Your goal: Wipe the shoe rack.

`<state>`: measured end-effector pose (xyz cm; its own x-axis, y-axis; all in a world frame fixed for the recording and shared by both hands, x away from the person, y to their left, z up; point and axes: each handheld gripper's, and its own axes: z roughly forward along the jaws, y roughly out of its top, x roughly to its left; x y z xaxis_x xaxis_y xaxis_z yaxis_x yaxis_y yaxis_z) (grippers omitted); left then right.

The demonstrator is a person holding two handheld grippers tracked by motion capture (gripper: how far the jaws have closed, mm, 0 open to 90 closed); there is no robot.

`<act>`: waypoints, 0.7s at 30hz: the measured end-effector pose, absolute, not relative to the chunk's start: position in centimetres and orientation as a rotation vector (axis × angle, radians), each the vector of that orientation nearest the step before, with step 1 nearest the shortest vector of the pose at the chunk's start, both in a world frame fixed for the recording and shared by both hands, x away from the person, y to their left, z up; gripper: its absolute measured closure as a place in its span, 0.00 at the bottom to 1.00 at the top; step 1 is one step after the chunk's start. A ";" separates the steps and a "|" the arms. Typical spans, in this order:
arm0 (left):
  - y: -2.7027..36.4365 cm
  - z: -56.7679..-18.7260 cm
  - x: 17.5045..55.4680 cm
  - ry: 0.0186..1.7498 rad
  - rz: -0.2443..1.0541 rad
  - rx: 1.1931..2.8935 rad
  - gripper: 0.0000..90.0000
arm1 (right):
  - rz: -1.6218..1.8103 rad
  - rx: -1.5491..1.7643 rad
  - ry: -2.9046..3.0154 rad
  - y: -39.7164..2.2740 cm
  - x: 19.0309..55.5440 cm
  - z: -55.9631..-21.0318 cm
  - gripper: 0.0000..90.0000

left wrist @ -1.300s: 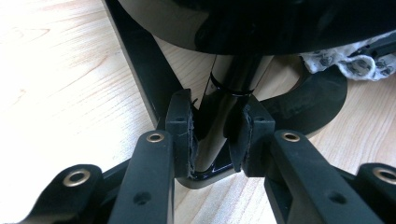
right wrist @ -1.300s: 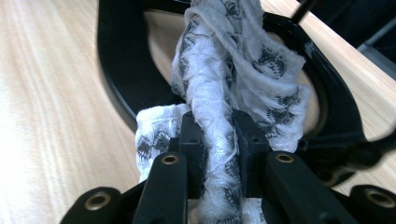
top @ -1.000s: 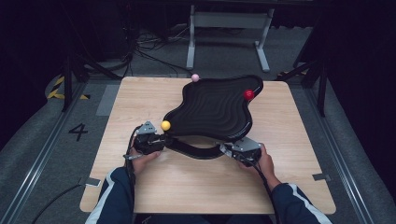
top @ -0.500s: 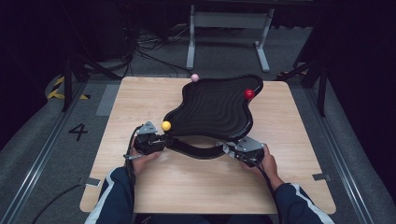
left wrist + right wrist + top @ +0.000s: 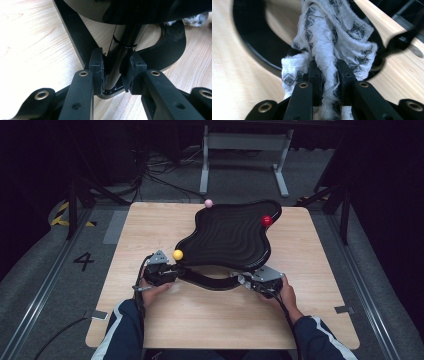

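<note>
The left gripper point(image 5: 113, 72) clamped the wavy black plastic tray's point(image 5: 227, 237) base rod point(image 5: 120, 57); the right gripper point(image 5: 329, 75) pinched a patterned white cloth point(image 5: 332, 37). A tilt risked spilling the yellow ball point(image 5: 177, 254).

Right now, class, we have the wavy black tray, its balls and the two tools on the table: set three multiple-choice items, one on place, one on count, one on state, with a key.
1. Where is the red ball?
A. at the tray's far right edge
B. on the floor
C. beside the left tool

2. How many balls show around the tray?
A. one
B. three
C. five

3. What does the right tool clamp?
A. nothing
B. a yellow ball
C. a patterned white cloth

Key: 1 A, it sits at the far right rim. 2 B, pink, red, yellow. 3 C, the cloth is pinched between its jaws.
</note>
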<state>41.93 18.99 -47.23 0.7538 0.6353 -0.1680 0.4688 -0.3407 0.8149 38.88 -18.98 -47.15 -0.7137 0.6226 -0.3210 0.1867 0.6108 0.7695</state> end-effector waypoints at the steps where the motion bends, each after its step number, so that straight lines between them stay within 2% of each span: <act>1: 19.0 -47.3 42.0 0.830 0.222 1.996 0.79 | 0.986 0.652 2.253 -19.2 39.1 -47.2 0.86; 10: 18.9 -47.2 42.0 0.824 0.215 2.006 0.79 | 0.974 0.690 2.251 -20.0 39.6 -47.2 0.86; 21: 18.8 -47.3 41.9 0.828 0.205 2.003 0.79 | 1.016 0.571 2.319 -17.9 37.6 -47.1 0.86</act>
